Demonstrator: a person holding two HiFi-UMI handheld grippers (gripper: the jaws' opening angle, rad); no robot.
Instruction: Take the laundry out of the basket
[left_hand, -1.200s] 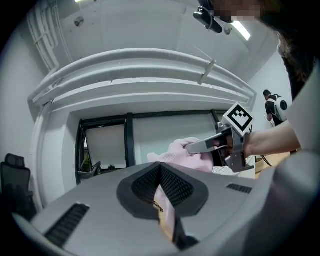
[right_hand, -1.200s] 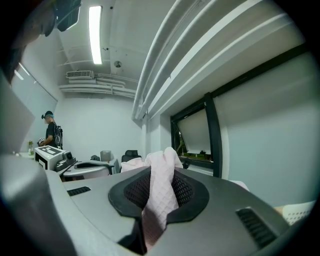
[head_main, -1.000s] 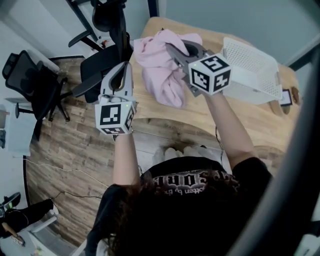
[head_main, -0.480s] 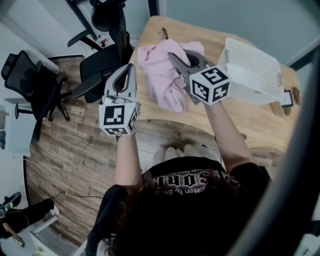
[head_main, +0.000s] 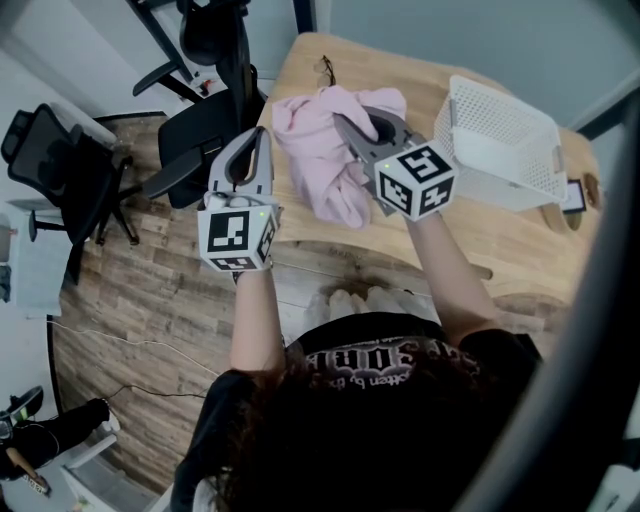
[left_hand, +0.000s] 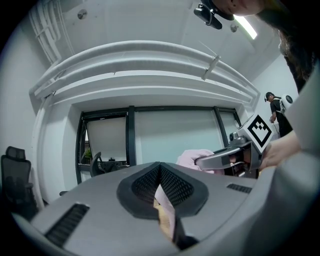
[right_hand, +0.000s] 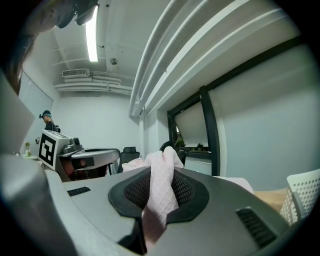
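A pink garment (head_main: 318, 150) hangs bunched above the left end of the wooden table (head_main: 480, 235). My right gripper (head_main: 347, 108) is shut on it from the right, and pink waffle cloth (right_hand: 159, 200) fills the gap between the pads of that gripper (right_hand: 161, 172). The white mesh laundry basket (head_main: 500, 135) lies tilted on the table to the right of that hand. My left gripper (head_main: 262, 138) is held just left of the garment's edge. Its pads (left_hand: 145, 186) meet at the tips of that gripper (left_hand: 159, 167), with only a sliver of pink and table showing below.
Two black office chairs (head_main: 60, 165) (head_main: 200, 130) stand on the wood floor left of the table. A small dark device (head_main: 573, 195) lies at the table's right edge. A small dark item (head_main: 328, 68) sits near the far left corner.
The left gripper rose a little toward the garment. The right gripper and the pink garment shifted slightly left and down. The basket has stayed put.
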